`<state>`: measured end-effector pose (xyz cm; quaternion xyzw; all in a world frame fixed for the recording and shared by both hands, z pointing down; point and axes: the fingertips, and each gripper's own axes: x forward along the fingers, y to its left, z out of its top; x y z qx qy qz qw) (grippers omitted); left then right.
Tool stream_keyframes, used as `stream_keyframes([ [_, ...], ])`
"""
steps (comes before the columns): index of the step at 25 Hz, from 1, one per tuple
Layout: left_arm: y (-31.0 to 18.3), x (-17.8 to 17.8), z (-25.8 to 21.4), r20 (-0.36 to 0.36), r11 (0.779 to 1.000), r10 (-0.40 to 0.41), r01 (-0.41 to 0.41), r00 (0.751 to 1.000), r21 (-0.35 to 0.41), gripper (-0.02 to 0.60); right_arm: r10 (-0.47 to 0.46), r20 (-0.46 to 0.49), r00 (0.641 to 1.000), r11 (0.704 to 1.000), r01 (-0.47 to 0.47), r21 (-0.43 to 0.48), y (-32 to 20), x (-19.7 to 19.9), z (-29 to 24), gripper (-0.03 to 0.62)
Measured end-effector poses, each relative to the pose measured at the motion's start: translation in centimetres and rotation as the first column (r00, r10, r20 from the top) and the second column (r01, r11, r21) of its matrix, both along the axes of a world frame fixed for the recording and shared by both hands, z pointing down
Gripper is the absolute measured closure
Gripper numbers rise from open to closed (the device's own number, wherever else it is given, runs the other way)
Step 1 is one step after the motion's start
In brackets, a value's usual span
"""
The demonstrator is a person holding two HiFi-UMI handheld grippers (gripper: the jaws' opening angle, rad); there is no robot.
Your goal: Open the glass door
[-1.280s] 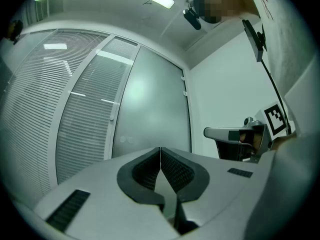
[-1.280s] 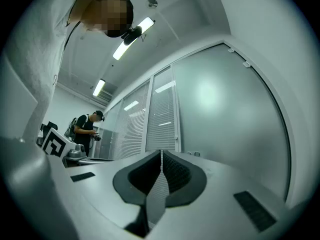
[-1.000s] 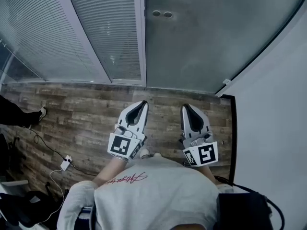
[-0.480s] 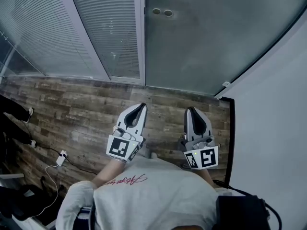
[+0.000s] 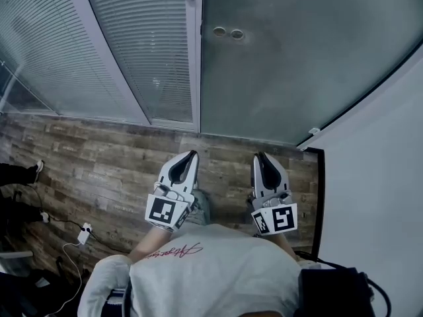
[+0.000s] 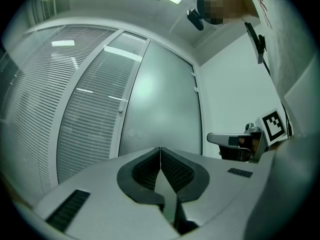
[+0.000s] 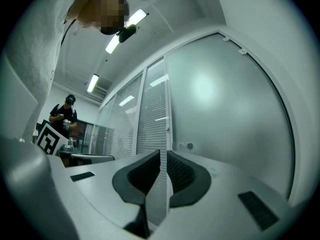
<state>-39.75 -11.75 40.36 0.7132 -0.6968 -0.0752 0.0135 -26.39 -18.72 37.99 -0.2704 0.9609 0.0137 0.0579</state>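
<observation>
My left claw [image 5: 191, 156] is pressed together with nothing between its pads, and my right claw [image 5: 259, 158] is pressed together and empty too. I hold them side by side, a little apart, pointing roughly level in front of my body, over the wooden floor [image 5: 99, 157].

Past the floor's far edge stands the glass door [image 5: 284, 71]. It is a frosted pane, shut in its frame, between the white post [image 5: 193, 51] of the slatted panels [image 5: 149, 51] on the left and the plain wall [image 5: 383, 177] on the right. Two small round fittings [image 5: 225, 32] sit near the door's left edge.

Neither claw touches the door. As I judge it, the task has hardly begun: I must close the gap, reach that left edge, then push or pull the pane. Which way it swings I cannot tell.
</observation>
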Motion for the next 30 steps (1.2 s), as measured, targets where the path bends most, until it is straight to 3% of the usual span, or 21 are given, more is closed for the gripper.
stream_keyframes([
  [6, -7.6, -7.9, 0.0, 0.023, 0.999, 0.036, -0.036, 0.999, -0.002, 0.565, 0.045, 0.003, 0.999, 0.999, -0.045, 0.005, -9.1, -8.7, -0.3, 0.557],
  [8, -10.0, -10.4, -0.4, 0.031, 0.998, 0.058, -0.058, 0.998, -0.005, 0.565, 0.061, 0.012, 0.998, 0.998, -0.061, 0.009, -12.0, -11.8, -1.0, 0.498],
  [13, -14.8, -15.3, -1.3, 0.054, 0.996, 0.092, -0.092, 0.994, -0.003, 0.565, 0.139, 0.019, 0.990, 0.989, -0.139, 0.042, -19.1, -17.9, -2.0, 0.477],
  [17, -16.2, -16.8, -1.0, 0.036, 0.995, 0.099, -0.099, 0.994, -0.015, 0.565, 0.203, -0.026, 0.979, 0.979, -0.203, -0.006, -25.7, -22.5, -0.5, 0.434],
  [22, -15.9, -17.7, -0.4, 0.013, 0.995, 0.090, -0.090, 0.996, -0.047, 0.565, 0.297, -0.091, 0.951, 0.952, -0.302, -0.049, -33.5, -26.2, 1.3, 0.427],
  [27, -14.4, -18.8, 1.4, 0.011, 0.993, 0.081, -0.080, 0.997, -0.083, 0.565, 0.361, -0.137, 0.923, 0.932, -0.363, 0.011, -36.1, -27.7, 0.3, 0.428],
  [30, -14.4, -19.9, 2.0, -0.001, 0.994, 0.062, -0.062, 0.998, -0.095, 0.565, 0.352, -0.132, 0.927, 0.934, -0.357, -0.016, -36.8, -28.6, 0.5, 0.448],
])
